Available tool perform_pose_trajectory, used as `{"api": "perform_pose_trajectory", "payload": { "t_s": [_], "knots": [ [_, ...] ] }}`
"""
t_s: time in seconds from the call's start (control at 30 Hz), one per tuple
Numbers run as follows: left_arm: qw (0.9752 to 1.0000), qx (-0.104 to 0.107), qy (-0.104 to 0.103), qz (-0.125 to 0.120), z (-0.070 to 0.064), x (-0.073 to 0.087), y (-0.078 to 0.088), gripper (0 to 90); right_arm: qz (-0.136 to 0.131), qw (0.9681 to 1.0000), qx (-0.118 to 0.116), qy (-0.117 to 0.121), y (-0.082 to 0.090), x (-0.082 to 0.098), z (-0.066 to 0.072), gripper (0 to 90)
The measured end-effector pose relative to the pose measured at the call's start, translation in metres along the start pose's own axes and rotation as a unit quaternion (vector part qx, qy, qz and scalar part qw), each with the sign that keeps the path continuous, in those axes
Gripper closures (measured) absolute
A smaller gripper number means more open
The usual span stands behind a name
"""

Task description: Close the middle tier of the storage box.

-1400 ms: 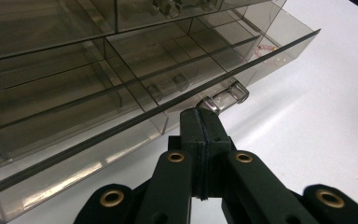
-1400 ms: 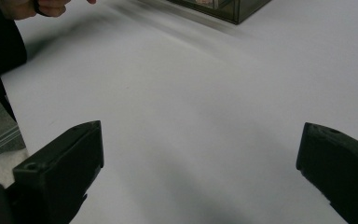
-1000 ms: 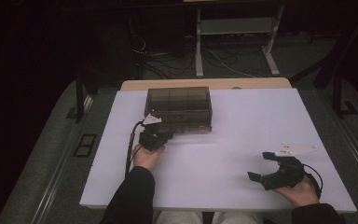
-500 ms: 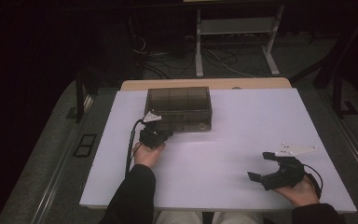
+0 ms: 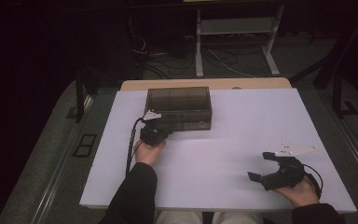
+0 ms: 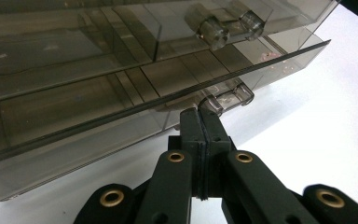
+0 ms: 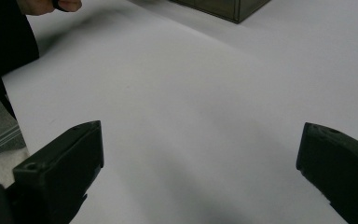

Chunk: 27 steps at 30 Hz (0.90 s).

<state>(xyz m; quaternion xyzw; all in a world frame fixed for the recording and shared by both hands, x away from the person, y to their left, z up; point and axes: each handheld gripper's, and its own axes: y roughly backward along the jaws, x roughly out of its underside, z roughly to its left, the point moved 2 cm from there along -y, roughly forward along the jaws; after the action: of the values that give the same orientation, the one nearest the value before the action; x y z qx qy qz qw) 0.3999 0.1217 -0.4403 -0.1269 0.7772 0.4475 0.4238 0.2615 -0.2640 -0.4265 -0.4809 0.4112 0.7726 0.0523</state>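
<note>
Right now we have our left gripper (image 5: pixel 160 132) up against the front of the smoky clear plastic box (image 5: pixel 179 105), which sits at the far middle of the white table (image 5: pixel 242 121), close to its back edge. From the left gripper view, our two jaws are pressed flat together, tips (image 6: pixel 199 122) at the small clear latch tab (image 6: pixel 228 95) under the edge of the box's lid (image 6: pixel 121 109); we cannot tell whether the tab is actually pinched between them. The lid edge stands slightly apart from the tray below. Over on the near right, our right gripper (image 5: pixel 266 166) rests low on the table, well apart from the box, its jaws spread wide with only bare tabletop between them.
</note>
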Motion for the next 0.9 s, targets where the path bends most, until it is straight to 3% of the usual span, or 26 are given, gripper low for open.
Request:
{"api": "perform_pose_trajectory", "payload": {
  "t_s": [0.1, 0.5, 0.6, 0.7, 0.8, 0.9],
  "knots": [
    [1.0000, -0.003, -0.009, -0.004, 0.001, -0.002, -0.002, 89.2, 0.000, 1.0000, 0.000, 0.000, 0.000, 0.000, 0.000, 0.0],
    [0.9997, -0.007, -0.009, -0.020, 0.004, -0.012, -0.007, 89.2, 0.000, 1.0000, -0.001, 0.001, 0.000, 0.000, 0.000, 0.0],
    [0.9998, -0.011, -0.011, -0.012, 0.004, -0.011, -0.007, 89.1, 0.000, 1.0000, -0.001, 0.001, 0.000, 0.000, 0.000, 0.0],
    [0.9998, -0.004, -0.003, -0.020, 0.002, -0.011, -0.005, 88.9, 0.000, 1.0000, -0.001, 0.000, 0.000, 0.000, 0.000, 0.0],
    [0.9997, 0.010, -0.003, -0.022, 0.000, -0.012, -0.002, 82.4, 0.000, 1.0000, -0.001, 0.001, 0.000, 0.000, 0.000, 0.0],
    [0.9995, 0.024, -0.014, -0.013, -0.004, -0.012, 0.001, 76.6, -0.001, 1.0000, -0.001, 0.002, 0.000, 0.000, 0.001, 0.0]
  ]
}}
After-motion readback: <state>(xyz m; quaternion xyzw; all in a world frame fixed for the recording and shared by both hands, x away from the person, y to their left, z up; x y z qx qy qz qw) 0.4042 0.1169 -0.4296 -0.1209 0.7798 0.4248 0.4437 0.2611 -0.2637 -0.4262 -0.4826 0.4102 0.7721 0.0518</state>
